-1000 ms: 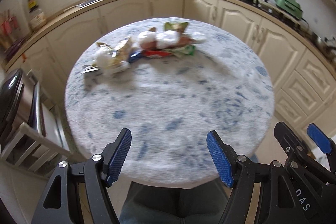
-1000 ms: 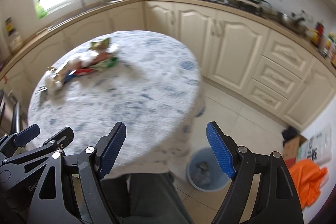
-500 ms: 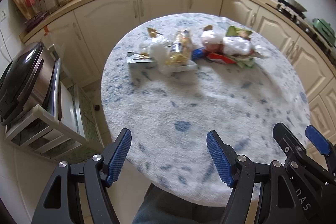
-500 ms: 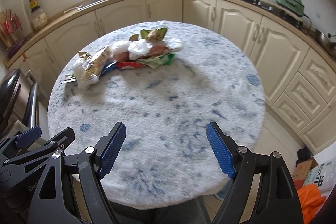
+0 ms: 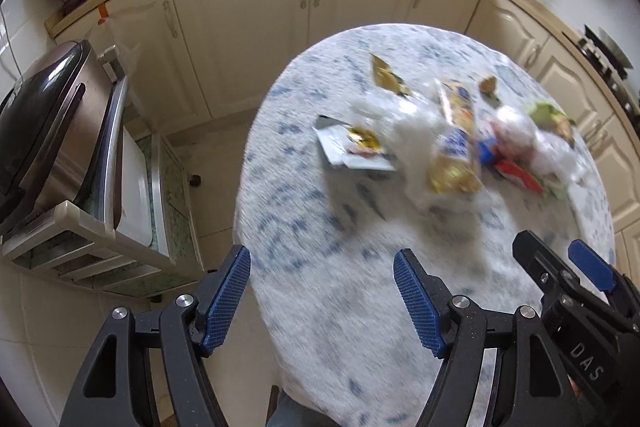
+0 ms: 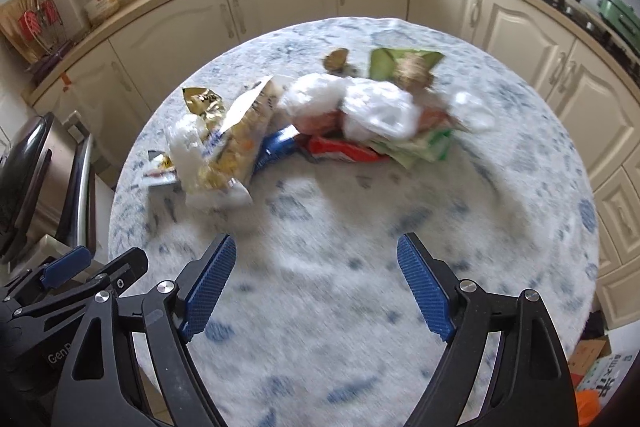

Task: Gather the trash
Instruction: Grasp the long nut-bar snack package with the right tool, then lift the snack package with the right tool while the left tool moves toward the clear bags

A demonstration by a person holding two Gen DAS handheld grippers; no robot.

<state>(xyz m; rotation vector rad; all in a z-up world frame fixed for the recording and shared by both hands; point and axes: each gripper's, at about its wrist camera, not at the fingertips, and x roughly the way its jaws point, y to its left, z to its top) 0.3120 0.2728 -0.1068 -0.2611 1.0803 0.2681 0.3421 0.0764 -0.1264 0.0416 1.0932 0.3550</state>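
In the left wrist view, the left gripper (image 5: 322, 301) hangs released, empty, at lower centre; the trash pile (image 5: 448, 147) lies right of centre on the round table (image 5: 328, 327). In the right wrist view, the right gripper (image 6: 316, 293), jaws opening with nothing between, sits below the trash pile (image 6: 312, 123) at mid-frame.

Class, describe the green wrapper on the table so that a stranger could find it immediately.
Start at the round table with the blue-flecked cloth. A line of litter lies across its far half; the green wrapper stands behind the white plastic bags, nearest the cupboards. It alone is leaf-green with a torn top.
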